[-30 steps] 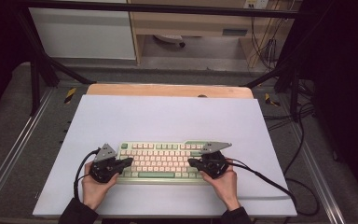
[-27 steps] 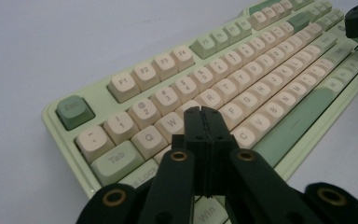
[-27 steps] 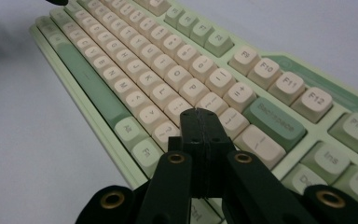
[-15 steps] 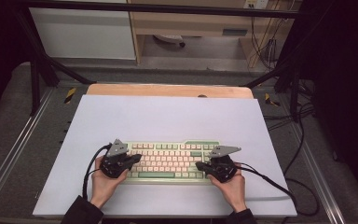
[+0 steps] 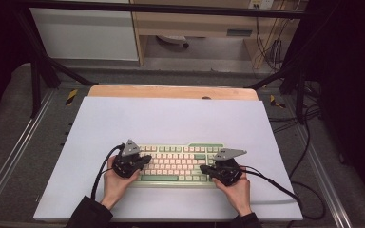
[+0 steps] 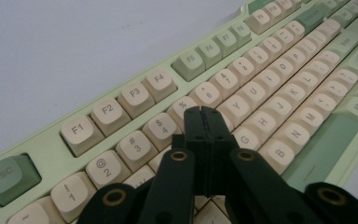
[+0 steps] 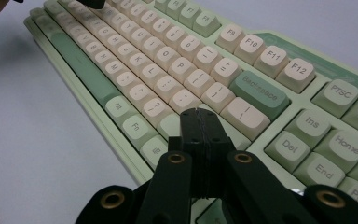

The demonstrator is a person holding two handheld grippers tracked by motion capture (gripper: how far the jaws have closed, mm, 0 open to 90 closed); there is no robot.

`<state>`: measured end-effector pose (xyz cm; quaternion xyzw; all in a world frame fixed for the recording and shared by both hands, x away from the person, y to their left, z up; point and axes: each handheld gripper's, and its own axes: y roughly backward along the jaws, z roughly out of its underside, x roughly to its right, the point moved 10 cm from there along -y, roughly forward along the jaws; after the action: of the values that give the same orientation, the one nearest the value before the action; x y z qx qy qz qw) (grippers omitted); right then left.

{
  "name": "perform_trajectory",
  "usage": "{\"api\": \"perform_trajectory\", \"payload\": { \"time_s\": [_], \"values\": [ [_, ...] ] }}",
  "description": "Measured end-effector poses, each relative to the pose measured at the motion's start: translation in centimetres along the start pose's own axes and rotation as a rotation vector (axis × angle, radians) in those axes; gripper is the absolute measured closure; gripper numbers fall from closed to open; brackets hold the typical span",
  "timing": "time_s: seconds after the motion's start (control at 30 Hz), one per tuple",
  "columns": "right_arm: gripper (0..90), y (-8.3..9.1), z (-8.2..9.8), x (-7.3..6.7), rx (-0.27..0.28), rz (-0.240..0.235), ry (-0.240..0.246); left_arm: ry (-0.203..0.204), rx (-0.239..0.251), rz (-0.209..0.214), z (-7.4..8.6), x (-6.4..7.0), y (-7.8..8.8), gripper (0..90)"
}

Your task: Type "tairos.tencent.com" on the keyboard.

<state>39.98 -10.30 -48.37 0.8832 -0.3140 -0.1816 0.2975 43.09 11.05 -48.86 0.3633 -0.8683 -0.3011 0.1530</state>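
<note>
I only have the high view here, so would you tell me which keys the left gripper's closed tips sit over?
Observer: In the left gripper view, the left gripper is shut, its tips over the number row of the keyboard, beside the 4 key.
Operator: Thank you. And where is the right one?
Observer: The right gripper is shut too, its tips just below the Backspace key.
Operator: Is anything caught between either pair of jaws?
Observer: No, both pairs meet with nothing between them.

the right gripper (image 7: 200,114), jaws pressed together with nothing between them, hovers over the keyboard (image 7: 177,70) near its backspace key (image 7: 259,94).
</note>
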Motion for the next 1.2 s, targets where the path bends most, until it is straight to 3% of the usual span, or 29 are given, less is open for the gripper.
{"api": "perform_trajectory", "payload": {
  "time_s": [0.57, 0.87, 1.2],
  "values": [
    [90.0, -0.1, 0.0, 0.0, 0.002, -0.002, 0.001, -0.004, -0.001, 0.005, 0.4, 0.0, -0.7, 90.0],
    [90.0, -0.1, 0.0, -0.1, 0.007, -0.003, 0.003, -0.003, 0.029, 0.017, 0.1, 0.2, 0.8, 90.0],
    [90.0, 0.2, -0.2, -0.2, 0.015, -0.003, -0.001, 0.008, 0.027, 0.023, 0.8, 0.0, 2.1, 90.0]
  ]
}}
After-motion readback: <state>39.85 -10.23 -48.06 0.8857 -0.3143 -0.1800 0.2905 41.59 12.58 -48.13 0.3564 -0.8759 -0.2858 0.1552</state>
